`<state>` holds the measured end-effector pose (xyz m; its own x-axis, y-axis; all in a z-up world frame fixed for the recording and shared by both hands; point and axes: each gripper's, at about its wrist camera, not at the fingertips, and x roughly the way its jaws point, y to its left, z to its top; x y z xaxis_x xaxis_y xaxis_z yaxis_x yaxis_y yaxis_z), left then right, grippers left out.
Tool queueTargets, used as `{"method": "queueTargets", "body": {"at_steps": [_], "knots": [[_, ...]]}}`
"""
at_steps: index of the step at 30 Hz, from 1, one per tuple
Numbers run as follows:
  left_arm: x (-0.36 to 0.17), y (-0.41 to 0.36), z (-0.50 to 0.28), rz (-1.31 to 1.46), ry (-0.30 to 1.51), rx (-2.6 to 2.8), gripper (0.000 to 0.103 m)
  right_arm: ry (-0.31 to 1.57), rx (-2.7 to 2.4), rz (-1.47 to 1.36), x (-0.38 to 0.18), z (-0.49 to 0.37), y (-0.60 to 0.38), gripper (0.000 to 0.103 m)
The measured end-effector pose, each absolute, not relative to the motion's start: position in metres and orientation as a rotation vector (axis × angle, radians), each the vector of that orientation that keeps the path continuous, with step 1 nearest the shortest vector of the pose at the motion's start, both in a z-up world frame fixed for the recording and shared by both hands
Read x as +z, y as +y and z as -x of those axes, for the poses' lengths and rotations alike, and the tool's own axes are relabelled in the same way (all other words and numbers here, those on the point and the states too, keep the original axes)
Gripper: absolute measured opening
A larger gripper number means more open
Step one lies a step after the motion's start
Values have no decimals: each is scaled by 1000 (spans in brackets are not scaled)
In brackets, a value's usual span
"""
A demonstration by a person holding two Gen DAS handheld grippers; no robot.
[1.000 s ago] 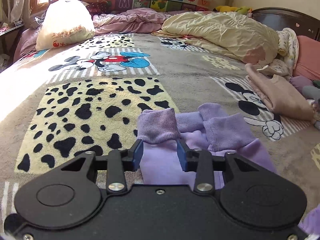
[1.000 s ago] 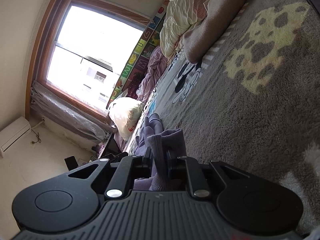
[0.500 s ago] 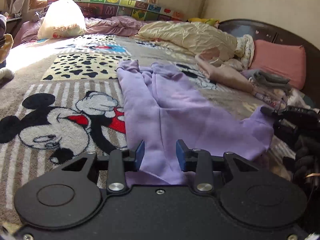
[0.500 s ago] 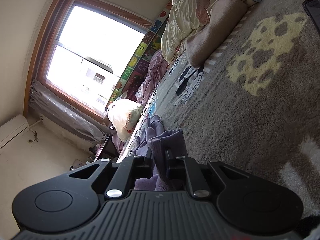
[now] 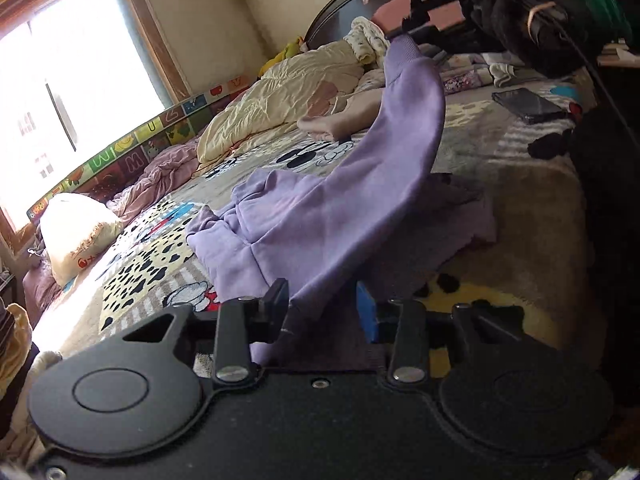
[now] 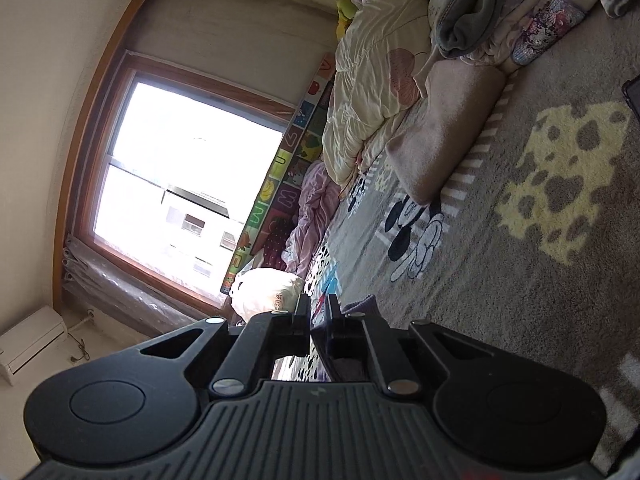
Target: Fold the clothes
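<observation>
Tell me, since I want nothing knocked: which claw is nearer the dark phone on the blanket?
Right. The right claw pinches the purple cuff above, near the phone; the left claw sits farther down the garment.

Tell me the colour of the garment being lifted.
Plain lilac purple sweatshirt; clearest in left wrist view.

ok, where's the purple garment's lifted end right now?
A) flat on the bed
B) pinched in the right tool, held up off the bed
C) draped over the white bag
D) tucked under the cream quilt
B: in the left wrist view the right tool clamps the cuff of the purple garment, whose sleeve rises off the bed.
</observation>
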<state>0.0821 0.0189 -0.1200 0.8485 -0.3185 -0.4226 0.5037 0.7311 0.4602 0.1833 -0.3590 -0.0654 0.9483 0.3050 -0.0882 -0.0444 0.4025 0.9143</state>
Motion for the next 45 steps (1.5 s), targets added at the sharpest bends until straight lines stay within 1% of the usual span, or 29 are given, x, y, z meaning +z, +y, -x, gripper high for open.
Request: {"method": "queueTargets", "body": {"at_steps": [1,3,6,8,10,11,12,13,14,16,18,20,23,25,26,27,30,34,38,42,45], "knots": [[-123,18,-87,-597,340,-444,23,256,229,-1111,-56,-190,-354,9],[-118,30,-98,-473,379,-468,14,257,242,-1048,-37,-204,-343,9],[-108,56,-113,-240,436,-511,12,275,263,-939,-11,-223,-327,9],[-107,63,-116,-235,431,-558,12,312,269,-916,-2,-226,-330,10],[-110,60,-114,-296,429,-602,12,370,198,-889,-5,-215,-336,14],[-111,58,-114,-313,432,-603,12,392,136,-877,-16,-198,-341,27],[-113,56,-114,-324,434,-605,12,422,82,-897,-32,-184,-345,53],[-113,55,-114,-323,436,-607,12,452,27,-917,-49,-169,-349,66],[-113,55,-114,-321,438,-610,12,504,-10,-952,-71,-158,-352,74],[-113,54,-114,-319,443,-614,12,617,-75,-1021,-115,-141,-352,74],[-112,54,-115,-324,448,-615,12,673,-114,-1115,-150,-128,-349,72],[-110,54,-115,-320,452,-612,12,629,-108,-1164,-164,-116,-340,67],[-111,54,-114,-320,456,-607,12,615,-69,-1096,-161,-124,-330,67],[-111,53,-114,-323,458,-604,12,619,-41,-1076,-162,-134,-329,49],[-112,53,-113,-319,460,-602,12,625,-43,-1066,-164,-139,-329,31],[-114,53,-113,-317,462,-599,12,620,-35,-1073,-167,-140,-329,24],[-118,52,-110,-322,466,-595,12,586,9,-1054,-161,-140,-324,16],[-117,54,-106,-334,472,-623,12,504,51,-1038,-125,-141,-322,15],[-111,67,-111,-255,480,-643,12,450,82,-996,-75,-157,-313,15],[-105,82,-118,-113,490,-651,12,452,114,-908,-34,-196,-295,15],[-103,95,-123,14,501,-646,11,484,112,-825,-13,-235,-269,15]]}}
